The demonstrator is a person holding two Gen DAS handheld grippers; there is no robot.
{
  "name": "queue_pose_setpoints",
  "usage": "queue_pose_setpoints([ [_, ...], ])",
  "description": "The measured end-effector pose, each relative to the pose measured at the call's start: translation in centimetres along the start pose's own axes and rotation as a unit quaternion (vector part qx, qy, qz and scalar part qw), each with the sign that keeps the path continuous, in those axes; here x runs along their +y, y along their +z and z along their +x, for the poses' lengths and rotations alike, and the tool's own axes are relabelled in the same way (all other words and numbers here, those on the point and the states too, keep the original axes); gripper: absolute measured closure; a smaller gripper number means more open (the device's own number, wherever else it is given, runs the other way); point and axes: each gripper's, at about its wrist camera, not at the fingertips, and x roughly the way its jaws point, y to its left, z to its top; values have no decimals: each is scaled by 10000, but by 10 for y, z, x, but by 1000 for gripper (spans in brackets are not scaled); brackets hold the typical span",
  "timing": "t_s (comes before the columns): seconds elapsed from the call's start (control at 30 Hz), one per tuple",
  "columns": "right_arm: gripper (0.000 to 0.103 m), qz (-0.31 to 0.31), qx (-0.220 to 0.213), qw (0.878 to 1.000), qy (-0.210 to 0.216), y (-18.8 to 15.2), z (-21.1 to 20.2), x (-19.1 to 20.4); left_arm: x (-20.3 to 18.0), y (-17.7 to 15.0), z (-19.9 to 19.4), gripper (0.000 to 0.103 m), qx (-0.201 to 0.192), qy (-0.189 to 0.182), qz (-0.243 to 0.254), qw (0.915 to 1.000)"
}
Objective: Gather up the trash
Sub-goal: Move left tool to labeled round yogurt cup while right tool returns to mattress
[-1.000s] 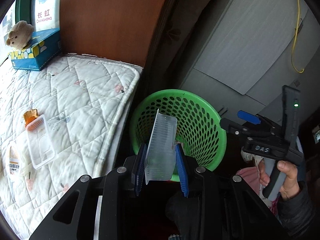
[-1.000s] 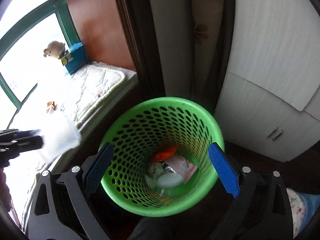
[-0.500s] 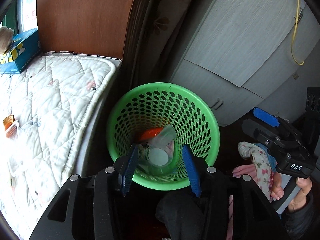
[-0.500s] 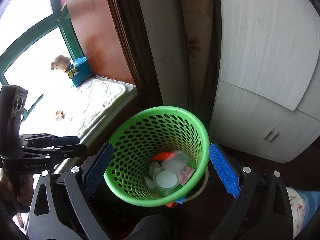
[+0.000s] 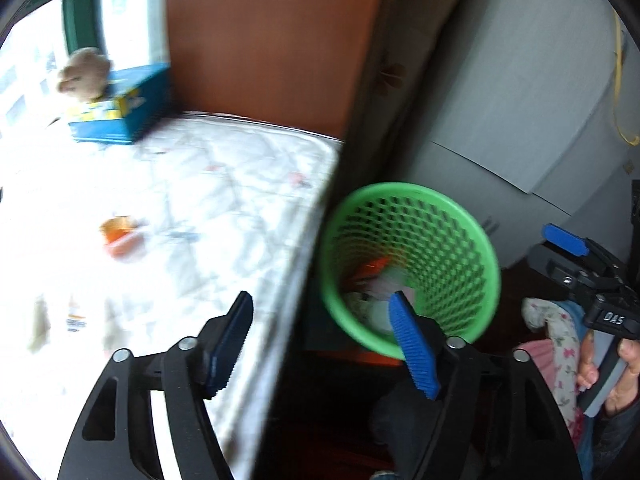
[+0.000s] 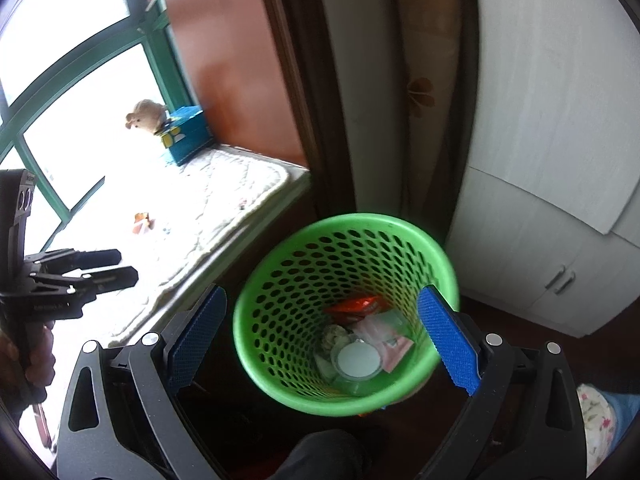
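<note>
A: Which step now?
B: Between items, I'd say. Left gripper (image 5: pixel 320 344) empty, fingers wide, aimed at the pad (image 5: pixel 192 208). Right gripper (image 6: pixel 320 340) wide too, hovering over the bin (image 6: pixel 444 264).
A: Next?
B: Prob. reach far-left for the orange wrapper (image 5: pixel 120 236) w/ its clear tray. Blurry from here.
A: Bin?
B: Green mesh, floor, right of the pad; cup lid (image 6: pixel 358 360) and packets inside.
</note>
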Motion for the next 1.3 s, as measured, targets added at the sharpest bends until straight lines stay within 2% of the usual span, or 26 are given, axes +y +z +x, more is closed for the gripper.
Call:
queue_pose_setpoints([
  [0.07,7,-54,8,10000,57,3,3,9,19,-2,-7,30,-59,167,-123,9998],
  [0.2,7,-201,30,9996,177,10,9,28,62,-7,-20,30,-191,556,-420,9974],
  [0.37,7,-398,82,9987,321,16,19,55,118,-15,-28,24,-266,1134,-807,9899],
  [0.5,7,-520,138,9976,430,18,27,74,159,-20,-24,23,-171,1302,-1164,9845],
  [0.67,7,-649,217,9963,520,21,36,95,187,-27,-11,20,-30,1181,-1419,9828],
  [0.87,7,-760,325,9949,574,24,47,113,196,-31,6,17,69,1030,-1593,9818],
  [1.23,7,-917,481,9927,618,27,66,134,211,-34,28,17,214,942,-1664,9813],
  [1.3,7,-959,498,9922,619,27,68,137,210,-34,30,22,195,894,-1642,9822],
])
